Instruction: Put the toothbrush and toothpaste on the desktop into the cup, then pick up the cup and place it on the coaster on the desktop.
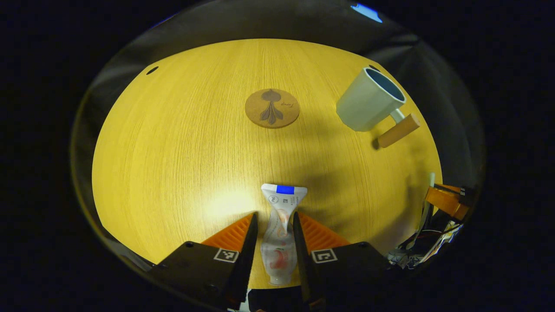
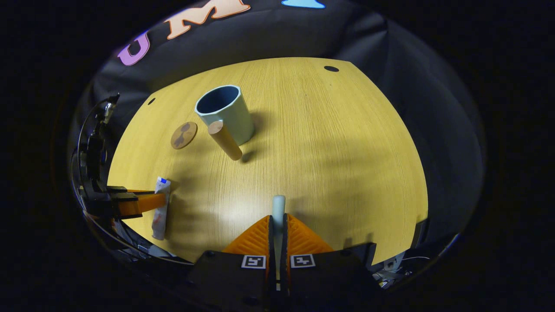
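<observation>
1. Left gripper (image 1: pixel 274 225), left gripper view: its two fingers pinch the toothpaste tube (image 1: pixel 279 234) from both sides, pressing on the tube's middle. The crimped end with its blue band points away from the camera; the cap end lies nearest the camera, between the finger bases.
2. Right gripper (image 2: pixel 278 223), right gripper view: the fingers are drawn close together on the pale toothbrush handle (image 2: pixel 278 207), whose rounded end sticks out just beyond the fingertips. Whether it is lifted off the desktop cannot be told.
3. Desktop (image 1: pixel 182 143): a light wood-grain board that carries every object. In the right gripper view the toothpaste tube (image 2: pixel 161 208) lies at the desktop's near left edge, with the left gripper (image 2: pixel 143 203) reaching across it from the side.
4. Cup (image 1: pixel 368 102): a pale blue-grey mug with a dark inside and a wooden rod-shaped handle (image 1: pixel 398 131). It stands upright, well apart from both grippers. In the right gripper view the cup (image 2: pixel 225 112) has its handle turned toward the camera.
5. Coaster (image 1: pixel 272 108): a round cork disc with a dark leaf motif, lying flat near the cup, not touching it. In the right gripper view the coaster (image 2: pixel 184 135) lies just left of the cup.
</observation>
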Available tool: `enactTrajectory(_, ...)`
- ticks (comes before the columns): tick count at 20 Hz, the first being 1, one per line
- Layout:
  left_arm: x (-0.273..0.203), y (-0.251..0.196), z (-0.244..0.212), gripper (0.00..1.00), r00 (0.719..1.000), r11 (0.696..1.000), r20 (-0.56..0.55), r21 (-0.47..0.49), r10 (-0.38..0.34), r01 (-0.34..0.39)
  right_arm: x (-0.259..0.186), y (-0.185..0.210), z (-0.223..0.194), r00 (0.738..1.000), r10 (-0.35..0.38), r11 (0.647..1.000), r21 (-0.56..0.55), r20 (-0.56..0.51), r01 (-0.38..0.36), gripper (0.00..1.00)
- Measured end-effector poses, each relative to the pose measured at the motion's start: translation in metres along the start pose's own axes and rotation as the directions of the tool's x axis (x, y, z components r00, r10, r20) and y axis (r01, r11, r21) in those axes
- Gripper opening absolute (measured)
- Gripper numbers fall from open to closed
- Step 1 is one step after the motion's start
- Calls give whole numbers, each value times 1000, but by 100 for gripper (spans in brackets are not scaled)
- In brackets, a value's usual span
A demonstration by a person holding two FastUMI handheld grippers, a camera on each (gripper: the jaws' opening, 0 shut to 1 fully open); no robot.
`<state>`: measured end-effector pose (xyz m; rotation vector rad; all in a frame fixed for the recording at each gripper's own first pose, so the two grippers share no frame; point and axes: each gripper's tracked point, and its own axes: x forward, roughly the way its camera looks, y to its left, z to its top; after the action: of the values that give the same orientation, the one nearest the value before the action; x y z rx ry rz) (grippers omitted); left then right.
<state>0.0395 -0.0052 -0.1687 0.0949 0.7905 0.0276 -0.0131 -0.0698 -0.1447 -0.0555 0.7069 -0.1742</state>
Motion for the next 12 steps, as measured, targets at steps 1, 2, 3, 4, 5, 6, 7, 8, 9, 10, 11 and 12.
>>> enactTrajectory(1,2,-1,-1,40,1000,1000,-8,-5,3,-3,0,-1,2,1000,-1,1000,2,3,1,6)
enactTrajectory(2,4,-2,-2,38,1000,1000,-15,-10,6,-6,0,-3,3,1000,-3,1000,3,6,3,6)
enactTrajectory(3,6,-1,-3,34,1000,1000,-21,-11,15,-15,1,-4,5,1000,-5,1000,4,8,5,6)
enactTrajectory(4,6,-1,-2,33,1000,1000,-19,-5,21,-22,0,-5,6,1000,-6,1000,5,10,6,6)
enactTrajectory(5,7,-1,-2,29,999,1000,-21,-7,26,-27,0,-5,7,1000,-7,1000,5,11,7,6)
enactTrajectory(6,7,-2,-1,27,999,999,-17,-13,31,-31,1,-6,7,1000,-8,1000,5,13,8,6)
enactTrajectory(7,6,-3,1,19,1000,1000,-9,0,28,-28,2,-7,9,1000,-11,1000,5,14,11,6)
enactTrajectory(8,9,-6,3,16,1000,1000,2,11,27,-27,2,-9,8,1000,-14,1000,6,15,14,6)
enactTrajectory(9,9,-8,2,8,1000,999,-1,18,26,-26,3,-9,9,1000,-14,1000,10,16,14,6)
enactTrajectory(10,8,-8,3,6,1000,1000,11,17,20,-20,3,-9,10,1000,-15,1000,12,19,15,6)
enactTrajectory(11,6,-9,4,4,1000,1000,21,10,10,-10,3,-10,13,1000,-18,1000,14,23,17,7)
enactTrajectory(12,5,-8,5,3,999,1000,33,6,-1,1,3,-11,15,999,-21,1000,17,31,21,7)
